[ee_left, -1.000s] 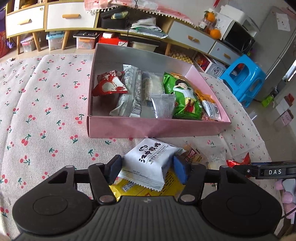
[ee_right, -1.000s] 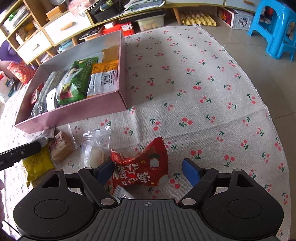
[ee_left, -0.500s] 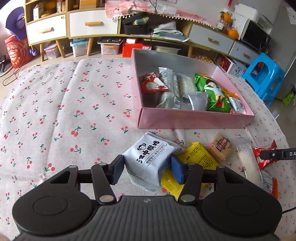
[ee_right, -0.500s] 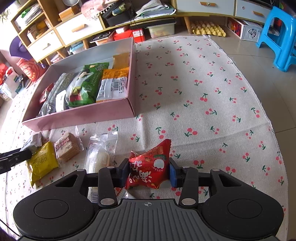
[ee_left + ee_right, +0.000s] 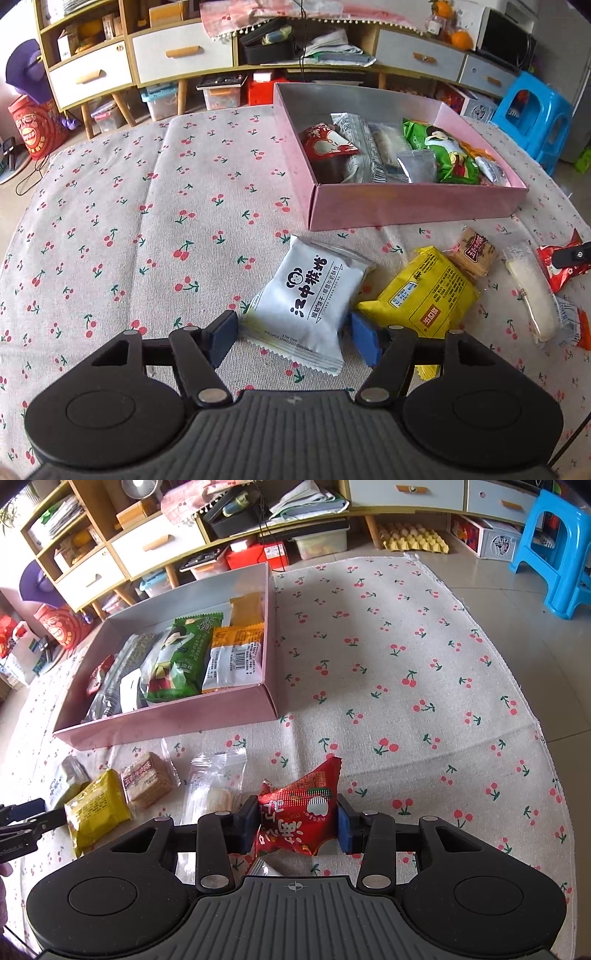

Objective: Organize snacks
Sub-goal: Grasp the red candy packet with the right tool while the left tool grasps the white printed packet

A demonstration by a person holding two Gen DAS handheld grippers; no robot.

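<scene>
A pink box (image 5: 406, 210) (image 5: 166, 720) holds several snack packets on the cherry-print cloth. My left gripper (image 5: 291, 338) is shut on a white packet with black characters (image 5: 306, 295), held above the cloth in front of the box. My right gripper (image 5: 295, 823) is shut on a red packet (image 5: 299, 812), lifted a little off the cloth. On the cloth lie a yellow packet (image 5: 424, 291) (image 5: 96, 808), a brown biscuit pack (image 5: 474, 254) (image 5: 146, 782) and a clear-wrapped white bar (image 5: 532, 295) (image 5: 214, 790).
Low cabinets with drawers (image 5: 177, 59) and storage bins line the far side. A blue plastic stool (image 5: 532, 114) (image 5: 554, 550) stands to the right, off the cloth. The cloth's edge (image 5: 517, 686) runs along the floor on the right.
My left gripper has pulled back and up with the white packet, so the box looks farther away. My right gripper closed on the red packet and raised it.
</scene>
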